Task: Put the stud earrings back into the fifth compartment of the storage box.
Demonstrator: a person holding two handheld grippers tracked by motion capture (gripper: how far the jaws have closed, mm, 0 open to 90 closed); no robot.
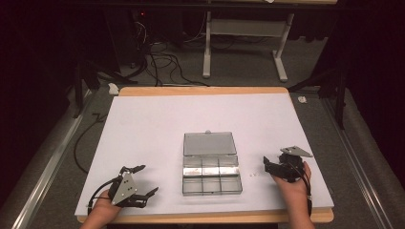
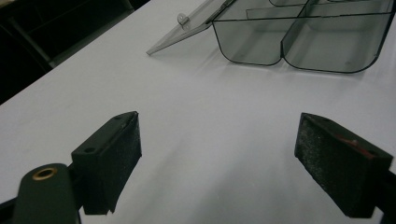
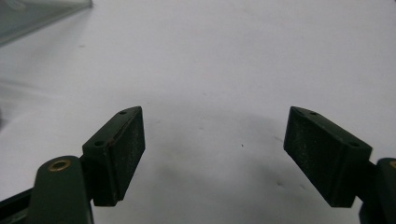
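Compartment box (image 1: 211,174) — lid open; grippers apart

Black tongs (image 1: 141,180) with grey three-cornered plates, brass-ringed holes and rough dark pads (image 2: 127,161) are being shown.

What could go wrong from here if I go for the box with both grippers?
1. The box is clear, light-looking plastic on a smooth white table; a push from the left gripper or right gripper alone might slide it.
2. Its lid lies open behind it; catching it could tip the box.
3. Small white bits lie between box and right gripper and could be swept away.
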